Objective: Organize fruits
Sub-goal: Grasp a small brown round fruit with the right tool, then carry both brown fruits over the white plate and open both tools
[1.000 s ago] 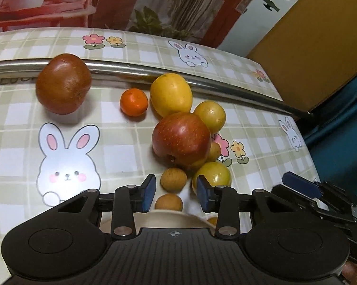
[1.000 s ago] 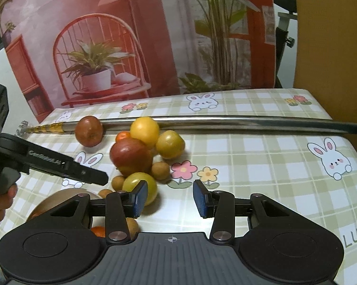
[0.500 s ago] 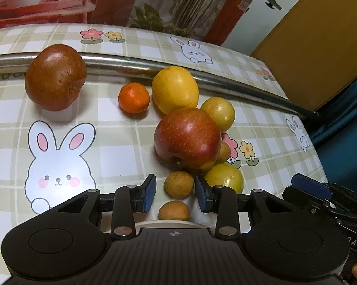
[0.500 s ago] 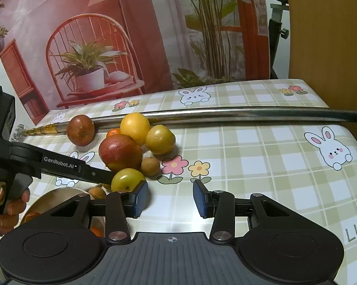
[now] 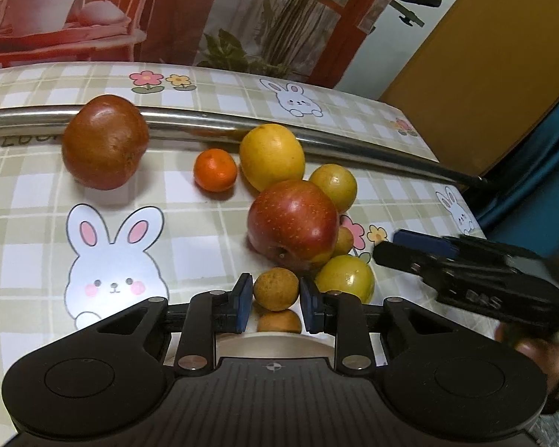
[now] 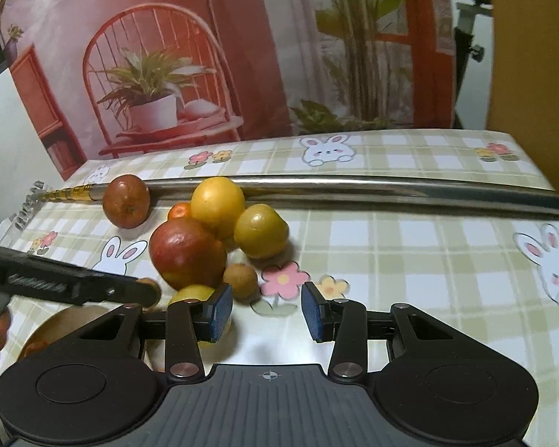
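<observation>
While left tongs (image 5: 275, 301) pinch a small brown fruit (image 5: 275, 289), right tongs (image 6: 266, 311) hover.

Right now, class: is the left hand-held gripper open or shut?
Shut: the left hand-held gripper has closed on the small brown fruit.

The bowl (image 5: 275, 342) lies mostly hidden behind the left hand-held gripper (image 5: 274, 301). Beside the bowl, the right hand-held gripper (image 5: 465, 275) appears blurred. A small brown fruit (image 5: 279, 322) is half covered.
</observation>
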Motion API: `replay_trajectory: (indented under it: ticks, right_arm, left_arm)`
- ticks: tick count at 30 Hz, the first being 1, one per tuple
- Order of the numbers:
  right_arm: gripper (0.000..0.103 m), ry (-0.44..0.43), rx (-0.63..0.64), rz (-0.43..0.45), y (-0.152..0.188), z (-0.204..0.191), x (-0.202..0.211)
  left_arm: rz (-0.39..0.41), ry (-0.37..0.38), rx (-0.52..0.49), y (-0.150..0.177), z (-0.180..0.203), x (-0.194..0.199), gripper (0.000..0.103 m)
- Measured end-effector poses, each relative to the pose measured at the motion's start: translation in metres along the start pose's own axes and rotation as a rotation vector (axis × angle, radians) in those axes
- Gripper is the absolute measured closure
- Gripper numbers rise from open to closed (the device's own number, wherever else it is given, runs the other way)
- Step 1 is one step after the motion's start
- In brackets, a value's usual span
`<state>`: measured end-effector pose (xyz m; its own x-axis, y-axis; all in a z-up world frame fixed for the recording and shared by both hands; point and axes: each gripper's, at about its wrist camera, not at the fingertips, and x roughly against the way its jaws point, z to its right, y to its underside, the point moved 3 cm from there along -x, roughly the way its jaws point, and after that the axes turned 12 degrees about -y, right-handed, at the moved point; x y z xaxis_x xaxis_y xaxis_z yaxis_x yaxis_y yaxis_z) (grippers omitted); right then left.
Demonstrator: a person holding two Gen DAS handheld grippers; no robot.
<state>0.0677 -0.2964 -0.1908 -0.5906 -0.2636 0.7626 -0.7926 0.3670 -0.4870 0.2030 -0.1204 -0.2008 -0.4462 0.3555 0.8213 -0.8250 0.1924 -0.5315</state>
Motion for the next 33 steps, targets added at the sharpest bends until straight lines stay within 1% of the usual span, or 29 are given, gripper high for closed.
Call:
replay_trajectory:
  ticks: [4,8,11,12,16,18,24,29,33]
  right_arm:
    - [0.068,-0.020,-0.014,-0.036,-0.004,0.005,-0.021]
    - [0.071,-0.053,-0.028,-0.053,-0.006,0.007,-0.035]
    - [0.072,-0.076,-0.031,-0.063,-0.008,0.006,-0.041]
    - [0.074,-0.076,-0.029,-0.066,-0.009,0.005,-0.043]
    - [0.076,-0.076,-0.027,-0.086,-0.011,0.005,-0.051]
    - [0.079,-0.079,-0.035,-0.084,-0.011,0.005,-0.052]
    - [0.079,-0.076,-0.034,-0.069,-0.010,0.005,-0.053]
    - [0.080,-0.064,-0.016,-0.068,-0.011,0.004,-0.054]
    - [0.080,-0.059,-0.016,-0.036,-0.009,0.000,-0.042]
  left_arm:
    - [0.008,0.008,0.032,0.002,-0.007,0.005,0.074]
    - [0.029,0.018,0.055,0.003,-0.013,0.013,0.074]
    - [0.047,0.018,0.057,0.005,-0.015,0.020,0.074]
    - [0.052,0.019,0.055,0.005,-0.016,0.022,0.074]
    - [0.068,0.029,0.044,0.008,-0.019,0.033,0.074]
    - [0.075,0.028,0.034,0.011,-0.021,0.038,0.074]
    - [0.086,0.022,0.013,0.020,-0.030,0.052,0.074]
    - [0.088,0.016,0.022,0.030,-0.039,0.061,0.074]
    - [0.083,0.014,0.020,0.040,-0.045,0.068,0.074]
